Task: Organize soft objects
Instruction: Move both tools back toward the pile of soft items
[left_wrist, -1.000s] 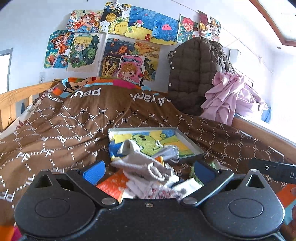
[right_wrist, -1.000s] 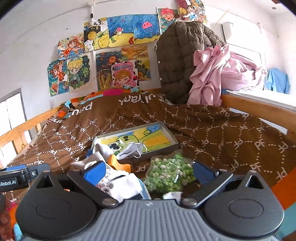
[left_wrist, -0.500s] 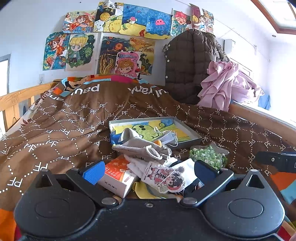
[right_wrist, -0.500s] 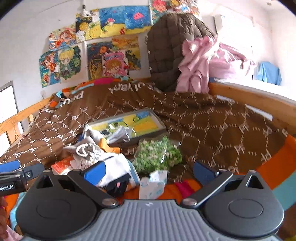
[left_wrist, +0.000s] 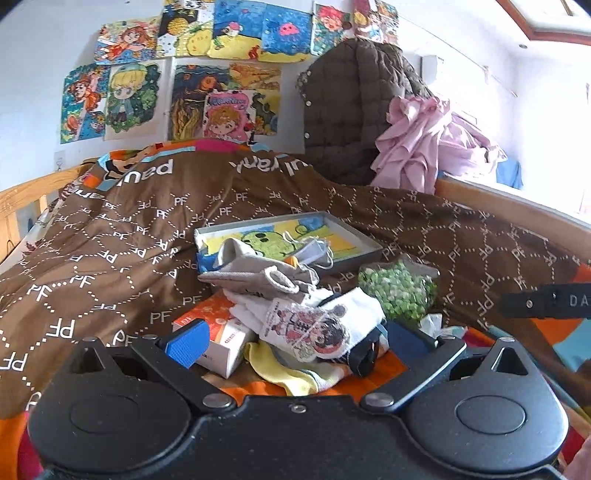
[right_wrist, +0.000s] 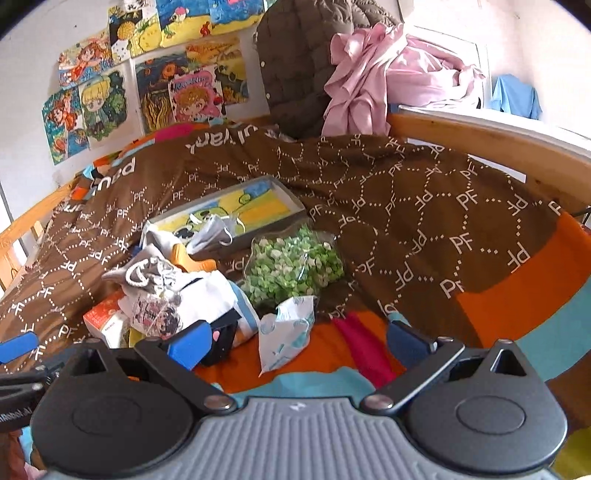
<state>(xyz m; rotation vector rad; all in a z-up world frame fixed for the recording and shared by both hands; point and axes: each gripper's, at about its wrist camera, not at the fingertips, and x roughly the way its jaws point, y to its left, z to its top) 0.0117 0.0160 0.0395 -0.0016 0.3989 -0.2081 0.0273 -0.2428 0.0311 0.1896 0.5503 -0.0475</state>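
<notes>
Two grippers hang over the near end of the bed, and both stand spread with nothing between their fingers: the left gripper faces the heap of soft things, while the right gripper looks at it from further right. Little of the sorting looks done. The shallow tray with the cartoon lining sits on the brown quilt just beyond the heap, and only a face mask lies in it, half over the near rim, with a grey cloth draped on its left corner. Everything else is still piled: a grey drawstring pouch on top, a white printed sock below it, a yellow sock nearest the left gripper, an orange-and-white box to the left, a clear bag of green pieces to the right, and a pale tissue pack near the right gripper. Whether the tray is the intended home for these is my guess, since nothing else there looks like a container. Against the frames a second and half a second ago, both grippers have drawn back toward the near edge and lifted: the heap, which then sat partly hidden between the left fingers, now shows whole, and the tissue pack and the orange stripe of the bedding have come into the right view. The items themselves seem to lie as they did.
</notes>
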